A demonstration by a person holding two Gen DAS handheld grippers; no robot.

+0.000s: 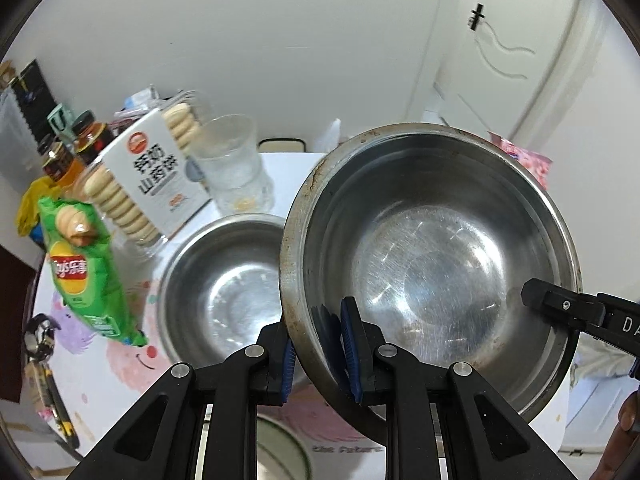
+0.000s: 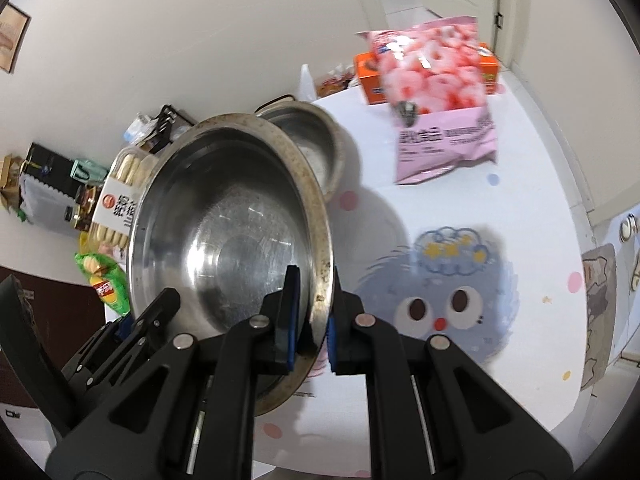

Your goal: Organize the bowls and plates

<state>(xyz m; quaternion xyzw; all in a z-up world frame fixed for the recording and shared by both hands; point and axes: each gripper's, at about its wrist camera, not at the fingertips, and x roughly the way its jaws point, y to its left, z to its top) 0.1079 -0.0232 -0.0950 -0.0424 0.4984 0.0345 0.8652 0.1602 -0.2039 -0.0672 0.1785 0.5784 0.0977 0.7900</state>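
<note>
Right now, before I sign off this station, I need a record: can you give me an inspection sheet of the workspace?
Surface: round table under a white cloth printed with cartoon faces and dots.
Job's things: large steel bowl held tilted above the table; smaller steel bowl sits on the cloth behind it.
Clutter: green chip bag, biscuit box, glass cup, bottles, pink snack bag, orange box.
Grippers: left tool and right tool each clamp the large bowl's rim on opposite sides.
Cables: nothing seen.
Surroundings: white wall, white door.
</note>
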